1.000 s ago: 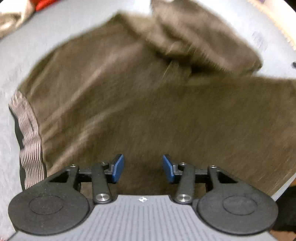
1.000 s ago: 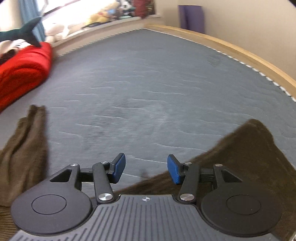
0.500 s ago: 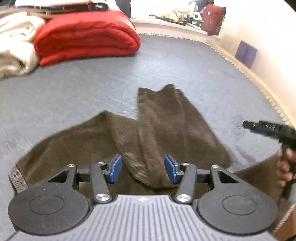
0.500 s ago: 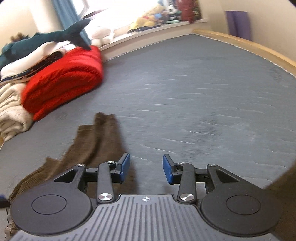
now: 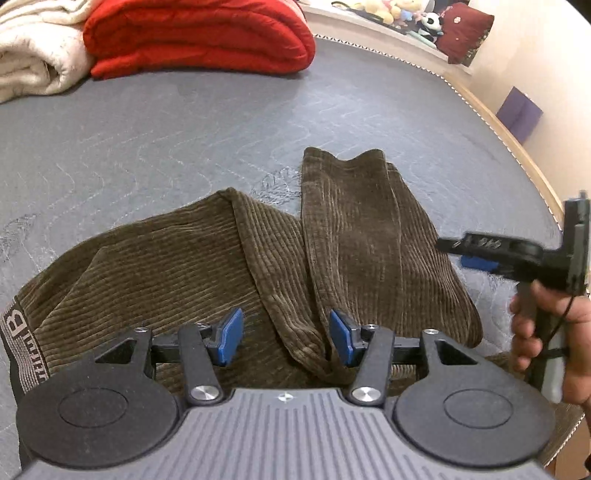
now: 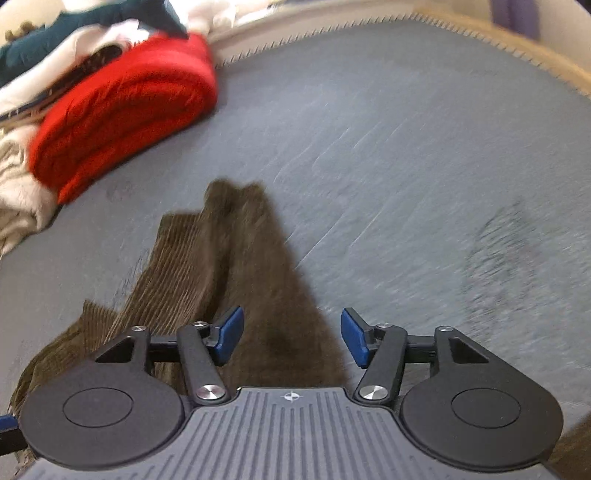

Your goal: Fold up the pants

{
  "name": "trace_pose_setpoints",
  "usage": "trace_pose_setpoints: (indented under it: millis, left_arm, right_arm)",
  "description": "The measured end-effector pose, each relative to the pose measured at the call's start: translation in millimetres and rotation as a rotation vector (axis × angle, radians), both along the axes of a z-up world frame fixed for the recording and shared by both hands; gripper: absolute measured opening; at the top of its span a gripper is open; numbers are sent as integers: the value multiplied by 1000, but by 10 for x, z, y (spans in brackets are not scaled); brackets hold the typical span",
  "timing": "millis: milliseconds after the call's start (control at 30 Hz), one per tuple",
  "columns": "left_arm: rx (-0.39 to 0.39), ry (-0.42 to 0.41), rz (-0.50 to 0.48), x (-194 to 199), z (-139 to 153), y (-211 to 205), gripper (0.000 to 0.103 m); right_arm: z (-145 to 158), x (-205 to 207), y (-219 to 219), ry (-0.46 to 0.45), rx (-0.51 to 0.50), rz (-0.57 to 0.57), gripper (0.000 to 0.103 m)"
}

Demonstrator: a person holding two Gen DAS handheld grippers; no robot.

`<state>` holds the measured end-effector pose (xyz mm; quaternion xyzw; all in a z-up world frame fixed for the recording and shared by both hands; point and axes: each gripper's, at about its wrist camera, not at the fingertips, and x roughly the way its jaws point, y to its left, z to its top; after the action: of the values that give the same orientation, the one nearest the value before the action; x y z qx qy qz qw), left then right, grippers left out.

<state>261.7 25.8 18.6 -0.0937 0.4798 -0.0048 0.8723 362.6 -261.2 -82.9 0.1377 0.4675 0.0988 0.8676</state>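
Brown corduroy pants [image 5: 258,258] lie on the grey mattress [image 5: 147,147], legs folded over toward the far side, the grey lettered waistband [image 5: 18,332] at the left edge. My left gripper [image 5: 286,338] is open and empty, hovering over the pants near a fold ridge. The right gripper also shows in the left wrist view [image 5: 476,254], at the right over the leg's edge, held by a hand. In the right wrist view the right gripper [image 6: 291,338] is open and empty above the folded leg [image 6: 240,258].
A folded red blanket [image 5: 199,37] and a cream blanket [image 5: 33,55] lie at the mattress's far side. A wooden bed edge [image 5: 517,155] runs along the right. Stuffed toys [image 5: 399,11] sit on a far ledge. A purple object [image 5: 519,114] leans by the wall.
Both grippers have tilted up and pulled back from the pants. The right gripper swung left over the folded leg and its jaws opened a little wider. The left view went from close fabric to the whole pants.
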Motion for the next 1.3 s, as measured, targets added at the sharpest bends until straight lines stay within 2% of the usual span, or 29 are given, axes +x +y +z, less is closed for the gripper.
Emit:
trace_pose_setpoints:
  millis: [67, 133, 167, 200, 233, 300, 367, 433, 500, 600, 633, 700, 767, 800, 833, 900, 1000, 1100, 1200, 1300]
  left_arm:
    - [-7, 2, 5, 6, -18, 53, 59]
    - [-12, 8, 11, 15, -22, 118, 59]
    - [-13, 12, 14, 14, -23, 153, 59]
    - [-14, 15, 15, 9, -24, 183, 60]
    - [-16, 17, 13, 14, -28, 215, 60]
    - [-18, 19, 17, 0, -25, 296, 60]
    - [-16, 20, 35, -17, -21, 398, 60]
    - [-15, 22, 54, -45, -15, 504, 60]
    - [-17, 25, 70, -76, -15, 588, 60]
    - [-21, 36, 88, -115, -24, 678, 60]
    - [-25, 40, 94, -126, -27, 701, 60]
    - [-33, 44, 101, -144, -32, 719, 61]
    - [-35, 43, 96, -149, -27, 685, 61]
    - [-33, 41, 92, -146, -26, 663, 62]
    - [-30, 40, 88, -140, -25, 639, 62]
    - [-27, 44, 85, -131, -37, 596, 62]
    - [-28, 50, 86, -114, -61, 560, 62]
    - [-30, 52, 86, -98, -62, 555, 62]
    - [-34, 55, 89, -77, -84, 588, 63]
    - [-47, 62, 92, -64, -89, 601, 64]
  right_arm:
    - [-81, 44, 161, 37, -29, 53, 61]
    - [-108, 48, 324, 36, -91, 107, 60]
    - [-106, 45, 386, 37, -112, 135, 55]
    - [-87, 35, 439, 36, -121, 165, 33]
    - [-59, 20, 472, 39, -103, 195, 1]
    - [72, -32, 547, 20, -73, 262, 0]
    - [298, -172, 686, -62, -110, 344, 0]
    - [521, -342, 785, -120, -85, 450, 0]
    - [637, -545, 867, -130, -57, 594, 0]
    - [568, -785, 933, -94, -74, 725, 0]
    - [510, -809, 920, -79, -92, 723, 0]
    - [425, -745, 815, -73, -139, 624, 4]
    - [391, -590, 598, -84, -147, 435, 20]
    - [375, -520, 478, -82, -126, 346, 35]
    - [355, -453, 354, -73, -91, 266, 43]
    - [289, -396, 247, -50, -65, 189, 44]
    - [197, -301, 287, -23, -130, 117, 45]
    - [51, -192, 273, 19, -171, 69, 48]
    - [-118, -107, 306, 76, -163, 50, 53]
    - [-208, -80, 351, 105, -176, 39, 54]
